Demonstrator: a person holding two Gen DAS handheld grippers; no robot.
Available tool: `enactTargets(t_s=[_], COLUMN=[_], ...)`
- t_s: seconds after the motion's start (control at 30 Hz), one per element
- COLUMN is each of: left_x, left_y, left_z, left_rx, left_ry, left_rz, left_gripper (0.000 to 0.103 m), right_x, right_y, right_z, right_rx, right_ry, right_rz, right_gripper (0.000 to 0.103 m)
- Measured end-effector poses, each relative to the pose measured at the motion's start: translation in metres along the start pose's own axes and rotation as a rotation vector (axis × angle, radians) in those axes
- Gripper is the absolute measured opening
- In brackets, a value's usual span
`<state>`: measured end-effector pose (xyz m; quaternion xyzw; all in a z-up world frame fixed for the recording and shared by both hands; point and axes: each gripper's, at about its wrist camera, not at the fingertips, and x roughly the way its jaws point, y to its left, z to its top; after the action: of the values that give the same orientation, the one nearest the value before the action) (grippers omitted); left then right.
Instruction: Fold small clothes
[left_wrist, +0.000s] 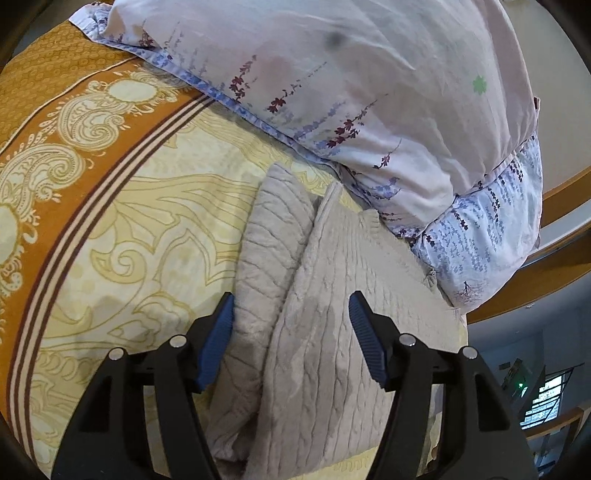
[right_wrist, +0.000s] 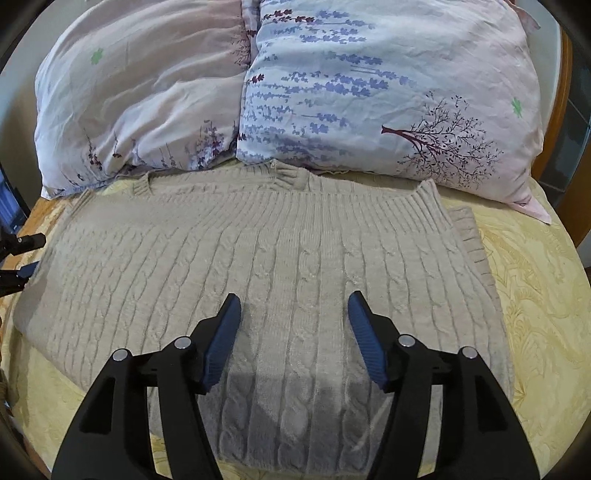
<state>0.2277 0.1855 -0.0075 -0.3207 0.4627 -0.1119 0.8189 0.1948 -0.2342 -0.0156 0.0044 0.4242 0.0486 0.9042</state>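
Note:
A beige cable-knit sweater (right_wrist: 266, 258) lies flat on the bed, its ribbed collar toward the pillows and a ribbed edge showing at its right side. In the left wrist view the sweater (left_wrist: 317, 332) shows a folded layer over a sleeve. My left gripper (left_wrist: 291, 310) is open and empty, just above the sweater's left part; it also shows at the left edge of the right wrist view (right_wrist: 22, 254). My right gripper (right_wrist: 293, 306) is open and empty, hovering over the sweater's lower middle.
Two floral pillows (right_wrist: 388, 96) lie against the sweater's collar at the head of the bed. A yellow and orange patterned bedspread (left_wrist: 110, 206) covers the bed. A wooden bed frame (left_wrist: 561, 199) runs along the right.

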Motion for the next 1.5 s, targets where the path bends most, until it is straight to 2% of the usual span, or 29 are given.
enactTargets(t_s=[0.27,0.53,0.7,0.77,0.83,0.87,1.0,1.23,1.4,1.5], left_x=[0.007,0.009,0.009,0.010,0.011,0.011,0.004,-0.004,-0.004,0.009], left_y=[-0.006,-0.007,-0.007,-0.008,-0.009,-0.010,-0.016,-0.053,-0.102,-0.139], left_z=[0.001,0.001,0.000,-0.001,-0.002,-0.002,-0.002,0.000,0.003,0.004], left_rx=[-0.009,-0.035,-0.046,-0.044,-0.047,-0.049,-0.057,-0.036,-0.007,0.025], left_ry=[-0.004,-0.008,-0.013,-0.014,-0.009,-0.008,-0.021,-0.045,-0.045,-0.007], left_rz=[0.004,-0.004,-0.013,-0.012,-0.025,-0.031,-0.080,-0.178,-0.272,-0.355], left_gripper=[0.061,0.047,0.044,0.039,0.027,0.024,0.018,0.015,0.014,0.014], right_x=[0.001,0.002,0.002,0.002,0.001,0.001,0.000,-0.004,-0.016,-0.025], right_y=[0.003,0.002,0.002,0.002,0.003,0.003,0.003,-0.003,-0.020,-0.037], right_z=[-0.002,-0.001,-0.001,-0.001,-0.001,-0.001,-0.001,0.001,0.004,0.007], right_rx=[-0.011,-0.011,-0.009,-0.008,-0.007,-0.006,-0.003,0.023,0.068,0.098], right_ry=[-0.011,-0.010,-0.011,-0.011,-0.011,-0.010,-0.008,-0.010,-0.043,-0.072], right_rz=[-0.015,-0.011,-0.011,-0.011,-0.012,-0.012,-0.010,0.035,0.055,0.059], right_gripper=[0.065,0.065,0.065,0.066,0.066,0.066,0.066,0.066,0.066,0.066])
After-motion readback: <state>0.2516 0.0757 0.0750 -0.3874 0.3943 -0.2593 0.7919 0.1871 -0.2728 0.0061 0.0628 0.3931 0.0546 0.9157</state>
